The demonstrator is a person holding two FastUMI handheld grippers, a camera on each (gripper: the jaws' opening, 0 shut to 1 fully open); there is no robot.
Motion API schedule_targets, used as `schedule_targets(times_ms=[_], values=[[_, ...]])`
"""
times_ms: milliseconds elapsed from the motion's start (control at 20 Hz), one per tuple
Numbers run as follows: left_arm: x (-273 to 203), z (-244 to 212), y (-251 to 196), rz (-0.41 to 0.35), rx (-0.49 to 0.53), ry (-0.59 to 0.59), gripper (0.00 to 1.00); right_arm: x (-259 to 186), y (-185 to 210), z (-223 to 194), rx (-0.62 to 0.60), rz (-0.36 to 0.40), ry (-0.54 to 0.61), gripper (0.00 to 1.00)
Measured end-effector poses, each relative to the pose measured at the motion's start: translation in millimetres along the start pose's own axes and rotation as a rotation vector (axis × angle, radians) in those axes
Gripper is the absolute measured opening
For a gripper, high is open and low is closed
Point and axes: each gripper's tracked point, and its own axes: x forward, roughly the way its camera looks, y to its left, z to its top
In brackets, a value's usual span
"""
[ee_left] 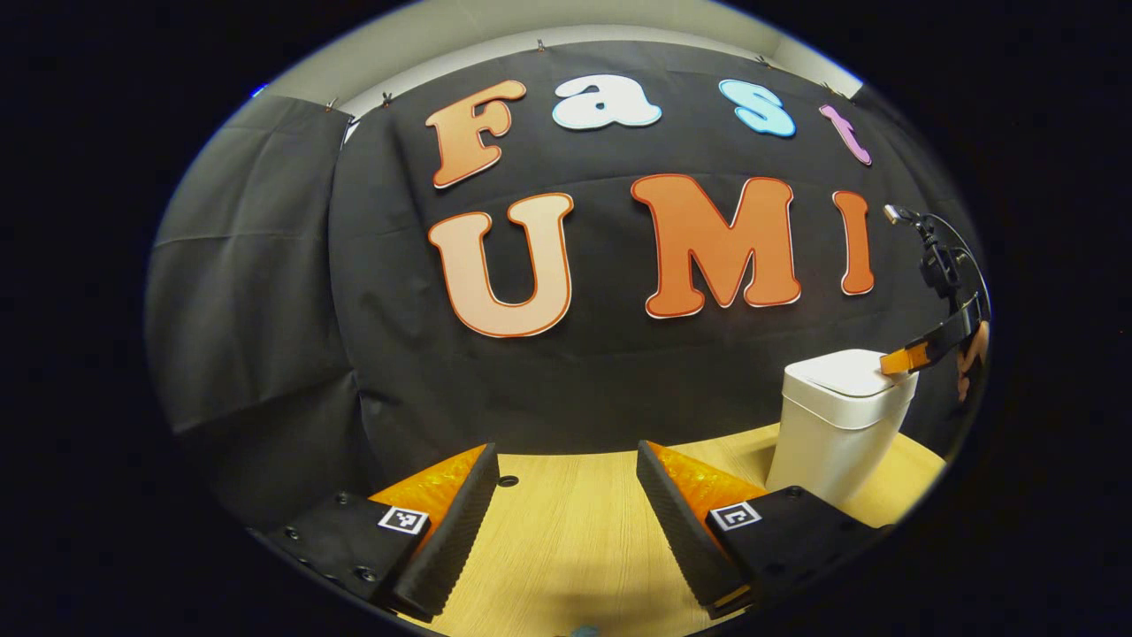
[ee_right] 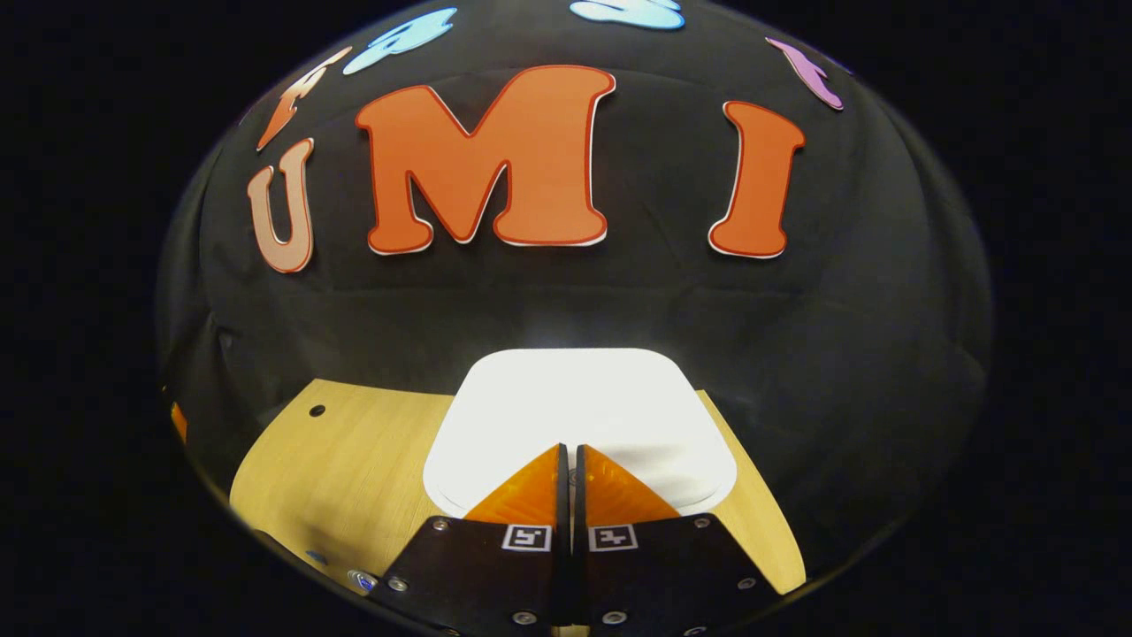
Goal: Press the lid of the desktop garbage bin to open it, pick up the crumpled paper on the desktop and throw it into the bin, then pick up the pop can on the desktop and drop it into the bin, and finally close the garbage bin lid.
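Wood-grain, pale and yellowish, covers the surface (ee_left: 566, 540) that carries everything in the booth. Nearest in the left gripper view, the left tool (ee_left: 566, 460) hangs just above that wood with its two fingers spread wide and bare surface between them; it holds nothing. Each finger mount bears a small square black-and-white marker, a coded pattern and not readable writing. A small dark hole (ee_left: 508, 481) sits in the wood just beyond the left finger's tip.

Farther off, to the right in the same view, stands the garbage bin (ee_left: 831, 442): a white, smooth, rounded-corner box that narrows slightly toward its base, with a flat lid (ee_left: 845, 370) closed on top. No brand or label can be read on it. It stands near the far right part of the surface, close to the black cloth wall behind it.

The right tool (ee_left: 898, 360) reaches in from the right edge of that view, its tip resting on the near right corner of the lid, with a black mount and cable rising behind it.

In the right gripper view, the right tool (ee_right: 569, 449) has its fingers brought tight together, almost no gap between them, gripping nothing. Their tips lie over the near edge of the lid (ee_right: 584, 398), which looks bright white, broad and softly rounded. Two square coded markers sit side by side on the finger mounts. Whether the tips press down cannot be told. A dark hole (ee_right: 317, 410) shows in the wood to the far left.
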Motion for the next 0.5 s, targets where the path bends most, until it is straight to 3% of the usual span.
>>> schedule_targets(times_ms=[500], values=[[3.0, -1.8, -4.9, -0.067, -0.029, -0.014, 1.0, -64.9, 3.5, 69.4, -0.013, -0.035, -0.324, 0.01]])
